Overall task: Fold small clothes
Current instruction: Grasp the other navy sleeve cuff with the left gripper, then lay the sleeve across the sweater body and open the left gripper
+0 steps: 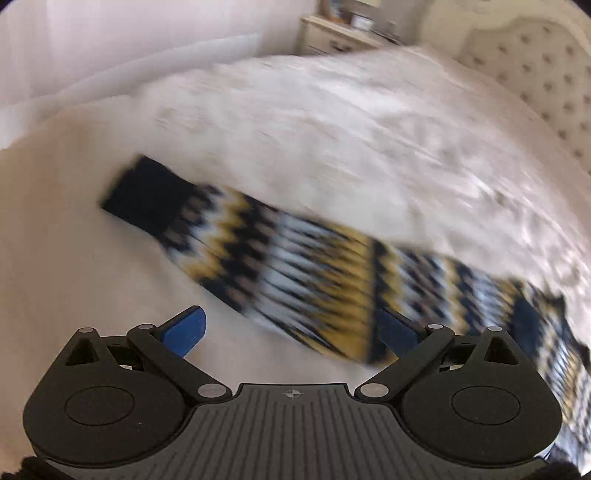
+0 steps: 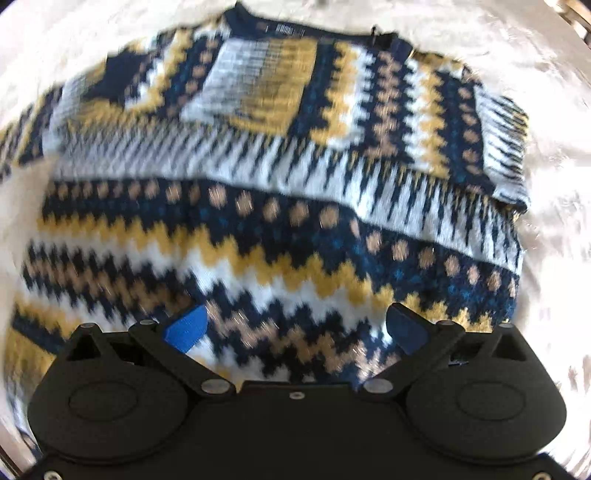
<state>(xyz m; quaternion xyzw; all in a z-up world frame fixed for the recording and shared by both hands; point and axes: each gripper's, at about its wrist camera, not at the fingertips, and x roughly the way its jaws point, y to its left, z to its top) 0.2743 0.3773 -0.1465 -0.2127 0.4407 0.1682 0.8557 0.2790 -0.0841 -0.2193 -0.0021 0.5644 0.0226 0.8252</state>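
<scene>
A knitted sweater [image 2: 280, 229] in navy, yellow, white and tan zigzags lies flat on a white bed. In the right wrist view it fills the frame, with its right sleeve [image 2: 258, 77] folded across the chest and the neckline at the top. My right gripper [image 2: 295, 328] hovers open over the lower body of the sweater, nothing between its blue pads [image 2: 186, 328]. In the left wrist view the left sleeve [image 1: 266, 254] stretches out to the left, ending in a navy cuff [image 1: 147, 192]. My left gripper [image 1: 291, 332] is open just above that sleeve.
The white bedspread [image 1: 369, 140] spreads out beyond the sleeve. A tufted headboard [image 1: 535, 74] stands at the upper right, and a pale nightstand [image 1: 343, 33] with small items sits beside the bed. Both views are motion-blurred.
</scene>
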